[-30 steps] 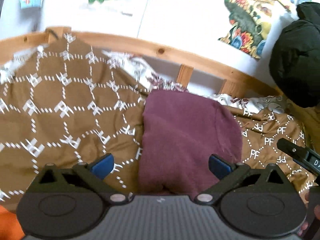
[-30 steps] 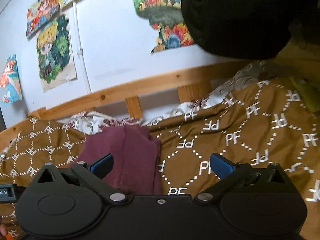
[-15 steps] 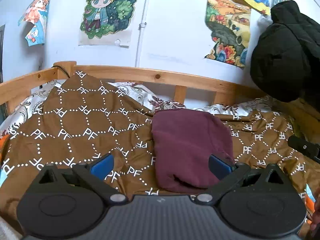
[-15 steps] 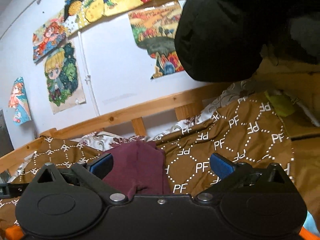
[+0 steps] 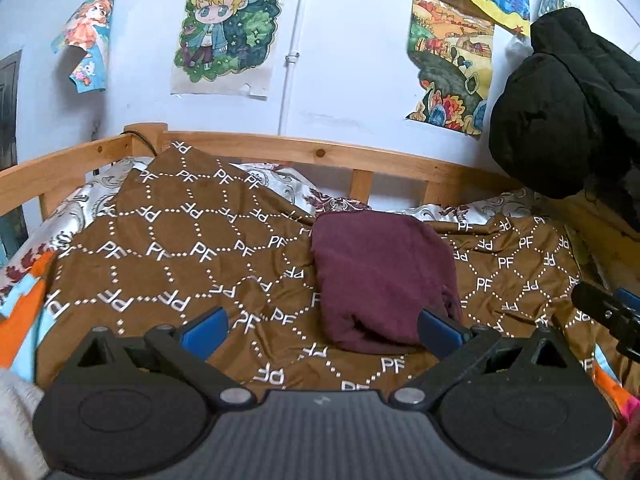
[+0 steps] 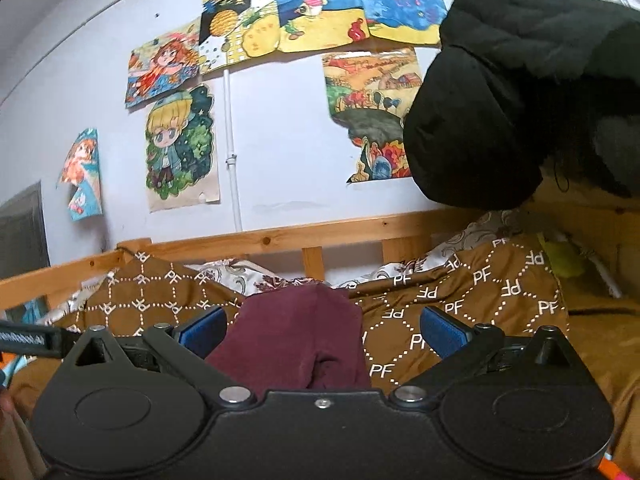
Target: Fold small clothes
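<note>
With the folded maroon garment [image 5: 384, 280] lying mid-bed near the far rail [image 5: 320, 154], both left tongs [image 5: 320, 326] and right tongs [image 6: 320, 326], spread and empty, should probably clear it without snagging.

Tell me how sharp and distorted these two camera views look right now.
Left wrist view: sharp, dim, fisheye bows the wooden bed rail; maroon garment crisp. Right wrist view: equally sharp, black jacket loses detail in shadow, dark corners.
</note>
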Available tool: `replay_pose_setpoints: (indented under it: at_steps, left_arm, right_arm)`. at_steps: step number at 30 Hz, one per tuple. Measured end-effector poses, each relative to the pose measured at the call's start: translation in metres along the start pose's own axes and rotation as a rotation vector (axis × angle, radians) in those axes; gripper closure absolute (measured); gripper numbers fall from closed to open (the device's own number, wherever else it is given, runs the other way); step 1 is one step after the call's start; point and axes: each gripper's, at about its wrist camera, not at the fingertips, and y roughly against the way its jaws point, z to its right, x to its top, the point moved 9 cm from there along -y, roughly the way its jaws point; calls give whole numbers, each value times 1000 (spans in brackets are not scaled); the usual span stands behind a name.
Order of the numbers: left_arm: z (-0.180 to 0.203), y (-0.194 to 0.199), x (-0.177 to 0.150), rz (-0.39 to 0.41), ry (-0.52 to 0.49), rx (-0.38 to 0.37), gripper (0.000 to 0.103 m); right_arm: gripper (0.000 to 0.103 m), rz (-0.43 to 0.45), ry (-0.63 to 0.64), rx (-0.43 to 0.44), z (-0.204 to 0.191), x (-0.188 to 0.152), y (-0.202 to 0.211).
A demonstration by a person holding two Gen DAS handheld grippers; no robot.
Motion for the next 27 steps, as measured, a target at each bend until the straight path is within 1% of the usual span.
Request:
replay_pose_setpoints:
  at_steps: [4, 8, 12, 15, 20, 23, 27]
  left_arm:
    - [-4, 14, -10, -7, -19, 15, 1]
    - [-4, 27, -16, -4, -43, 28, 1]
    - [-6, 32, -21, -10, -54, 41, 1]
    - [-9, 26, -26, -36, -58, 63, 1]
    - [-7, 3, -41, -119, -87, 96, 1]
    - [-3, 1, -45, -126, -102, 93, 1]
    - [-1, 0, -46, -126, -109, 90, 1]
  right_arm:
    - [1, -28, -19, -6, -5, -9, 13]
    - [1, -19, 15, -24, -12, -10, 28]
    - [1, -35, 32, -70, -13, -14, 36]
    - [1, -70, 40, -95, -12, -21, 38]
    - [0, -147, 72, -110, -15, -34, 28]
    - [0, -172, 78, -118, -15, -38, 22]
    - [1, -179, 67, -122, -13, -40, 20]
